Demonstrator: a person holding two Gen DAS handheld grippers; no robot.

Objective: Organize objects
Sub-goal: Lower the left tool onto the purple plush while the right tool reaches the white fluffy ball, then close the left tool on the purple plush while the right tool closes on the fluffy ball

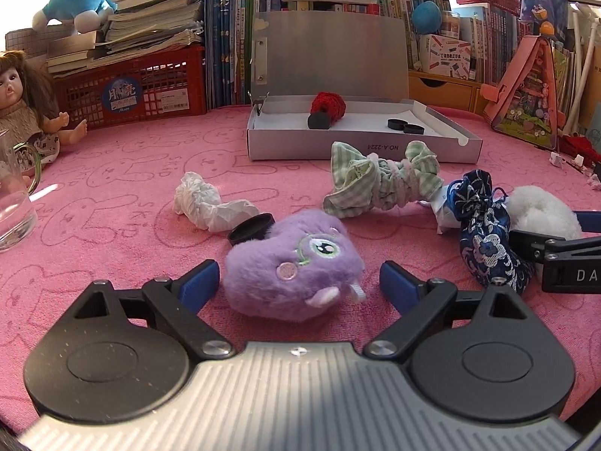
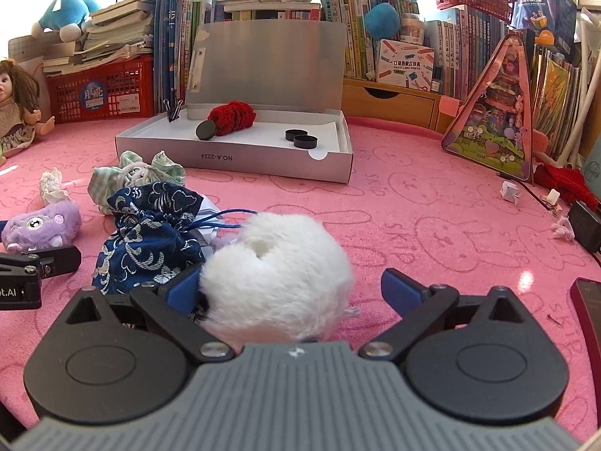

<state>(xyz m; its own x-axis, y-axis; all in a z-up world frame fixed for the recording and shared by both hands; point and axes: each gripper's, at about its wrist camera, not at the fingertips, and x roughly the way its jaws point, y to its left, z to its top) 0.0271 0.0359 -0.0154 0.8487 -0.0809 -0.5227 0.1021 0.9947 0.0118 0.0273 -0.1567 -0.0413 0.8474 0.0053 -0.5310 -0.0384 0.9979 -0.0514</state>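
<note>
Left gripper (image 1: 299,282) is straddling the purple plush (image 1: 293,267), fingers wide, untouched; should close mid-body. Right gripper (image 2: 293,287), also wide, is bracketing the white pompom (image 2: 278,270).

The work surface is a table covered by a pink cloth (image 1: 124,195) printed with rabbit outlines. Lying directly on it: a purple plush toy (image 1: 293,263), with a black round cap (image 1: 250,228) touching its far side; a crumpled white tissue (image 1: 204,203) just beyond; a green checked fabric bundle (image 1: 383,180); a navy patterned drawstring pouch (image 1: 484,236); a white fluffy ball (image 2: 280,263). Farther back stands an open grey box (image 1: 360,146). At the left edge sit a doll (image 1: 22,105), a clear glass mug (image 1: 15,195) and a red crate (image 1: 131,86).
</note>
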